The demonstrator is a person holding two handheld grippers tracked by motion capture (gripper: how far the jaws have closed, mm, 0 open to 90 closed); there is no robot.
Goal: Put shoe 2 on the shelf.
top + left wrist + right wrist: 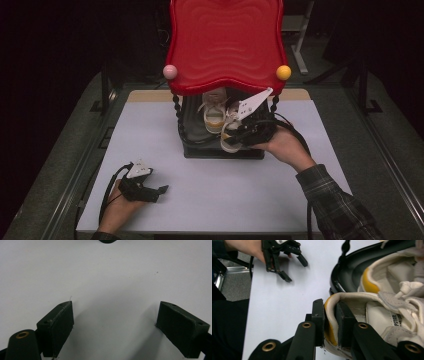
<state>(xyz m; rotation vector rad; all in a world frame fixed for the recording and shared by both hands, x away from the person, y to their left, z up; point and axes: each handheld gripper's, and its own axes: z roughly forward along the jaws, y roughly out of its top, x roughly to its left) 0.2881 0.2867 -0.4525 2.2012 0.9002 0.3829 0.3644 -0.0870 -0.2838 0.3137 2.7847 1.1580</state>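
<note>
Two white sneakers with yellow heels sit on the black lower tray of a small rack with a red wavy top. My right gripper is shut on the heel collar of the nearer sneaker, at the tray's front right. In the right gripper view one jaw is outside the yellow heel and the other inside the shoe, so the right gripper pinches the sneaker. The second sneaker lies behind it. My left gripper rests open on the white table, with nothing between its pads.
The rack has beaded black posts, with a pink ball and a yellow ball at its front corners. White table surface stretches between the rack and the near edge. Dark floor and metal frames surround the table.
</note>
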